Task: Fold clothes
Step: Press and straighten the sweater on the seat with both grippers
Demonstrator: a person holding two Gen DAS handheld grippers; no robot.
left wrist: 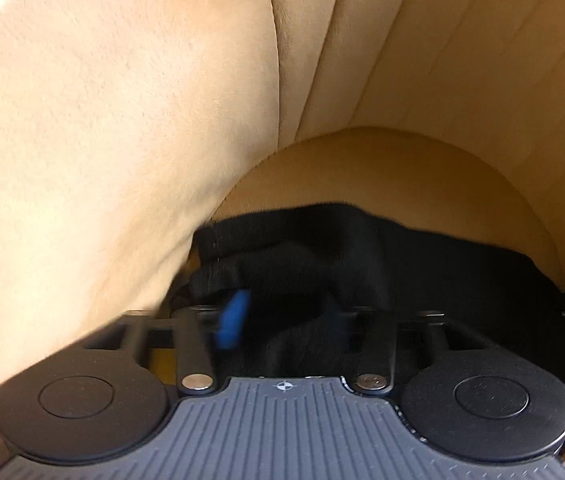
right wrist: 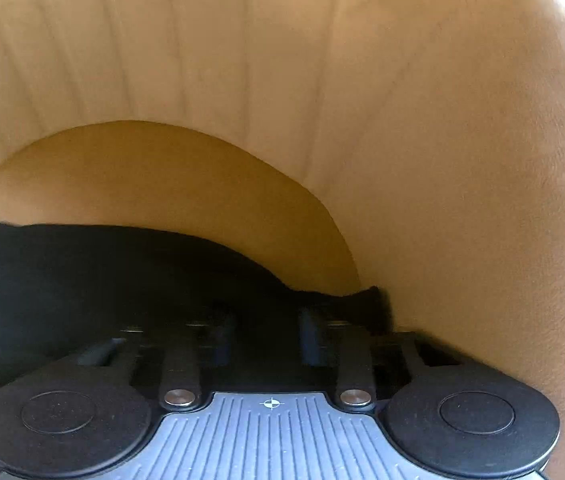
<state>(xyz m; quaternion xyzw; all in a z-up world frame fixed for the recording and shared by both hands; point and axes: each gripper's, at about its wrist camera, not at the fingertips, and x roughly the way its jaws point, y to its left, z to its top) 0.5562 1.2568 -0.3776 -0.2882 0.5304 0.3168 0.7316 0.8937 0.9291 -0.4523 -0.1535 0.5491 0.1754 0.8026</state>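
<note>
A black garment [left wrist: 362, 248] lies across the tan seat cushion [left wrist: 382, 168] of an upholstered chair. My left gripper [left wrist: 288, 320] is shut on a thick bunch of it. Its blue left pad [left wrist: 236, 318] shows, while cloth hides the right one and spills back toward the camera. In the right wrist view the same black garment [right wrist: 82, 272] spreads to the left. My right gripper [right wrist: 266, 328] is shut on its near edge, and its dark fingers [right wrist: 222, 328] blend into the cloth. A raised corner [right wrist: 374, 296] stands just beyond the right finger.
The chair's curved, channelled tan backrest [left wrist: 462, 60] wraps closely round both grippers. One side wall [left wrist: 82, 140] rises close on the left and the other side wall [right wrist: 482, 200] close on the right. Bare seat cushion [right wrist: 162, 176] lies beyond the garment.
</note>
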